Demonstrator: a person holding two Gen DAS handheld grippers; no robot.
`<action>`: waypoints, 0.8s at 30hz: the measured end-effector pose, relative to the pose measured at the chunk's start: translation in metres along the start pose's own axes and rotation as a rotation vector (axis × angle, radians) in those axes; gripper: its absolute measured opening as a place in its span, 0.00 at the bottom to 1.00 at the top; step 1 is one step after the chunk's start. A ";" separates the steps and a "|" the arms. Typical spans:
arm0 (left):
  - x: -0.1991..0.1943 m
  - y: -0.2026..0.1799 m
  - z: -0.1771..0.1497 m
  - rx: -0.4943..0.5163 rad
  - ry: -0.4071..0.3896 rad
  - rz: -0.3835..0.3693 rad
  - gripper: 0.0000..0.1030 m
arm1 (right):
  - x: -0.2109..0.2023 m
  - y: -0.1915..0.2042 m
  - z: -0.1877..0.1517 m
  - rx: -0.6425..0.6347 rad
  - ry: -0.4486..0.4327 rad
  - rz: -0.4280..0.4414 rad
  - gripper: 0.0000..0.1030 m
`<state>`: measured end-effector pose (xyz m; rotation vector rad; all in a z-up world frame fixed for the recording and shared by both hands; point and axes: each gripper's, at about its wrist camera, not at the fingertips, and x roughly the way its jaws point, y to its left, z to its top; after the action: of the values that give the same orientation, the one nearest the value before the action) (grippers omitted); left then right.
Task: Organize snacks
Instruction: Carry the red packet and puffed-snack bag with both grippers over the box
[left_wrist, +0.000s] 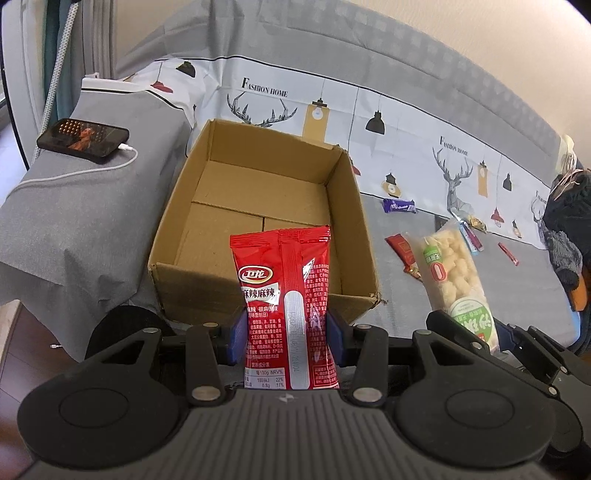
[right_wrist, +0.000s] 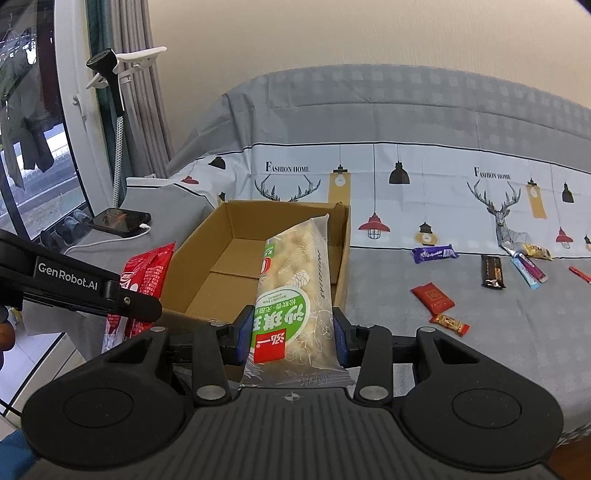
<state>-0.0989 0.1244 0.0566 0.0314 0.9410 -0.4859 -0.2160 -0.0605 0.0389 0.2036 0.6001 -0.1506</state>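
The left gripper (left_wrist: 286, 334) and the right gripper (right_wrist: 291, 334) are held level side by side, close together, both pointing forward, each with its blue pads (left_wrist: 236, 336) closed on something.

Soft daylight from the window (right_wrist: 33, 147); sharp centre, fisheye-bent edges, dark corners.

"Fashion Home" on the bedsheet (right_wrist: 406, 192), "GenRobot.AI" on the left hand-held gripper (right_wrist: 122, 295), "NRV%" on the red packet (left_wrist: 284, 314).
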 end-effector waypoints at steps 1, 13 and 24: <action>-0.001 0.001 0.000 -0.003 -0.001 0.000 0.48 | -0.001 0.000 0.000 -0.002 -0.002 0.000 0.43; -0.002 0.004 0.001 -0.006 -0.016 -0.001 0.48 | -0.003 0.001 0.000 -0.005 -0.004 -0.005 0.43; 0.002 0.009 0.004 -0.026 -0.008 0.005 0.48 | 0.002 0.002 0.000 -0.006 0.013 -0.007 0.43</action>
<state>-0.0916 0.1308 0.0558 0.0077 0.9392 -0.4690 -0.2142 -0.0588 0.0381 0.1973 0.6146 -0.1542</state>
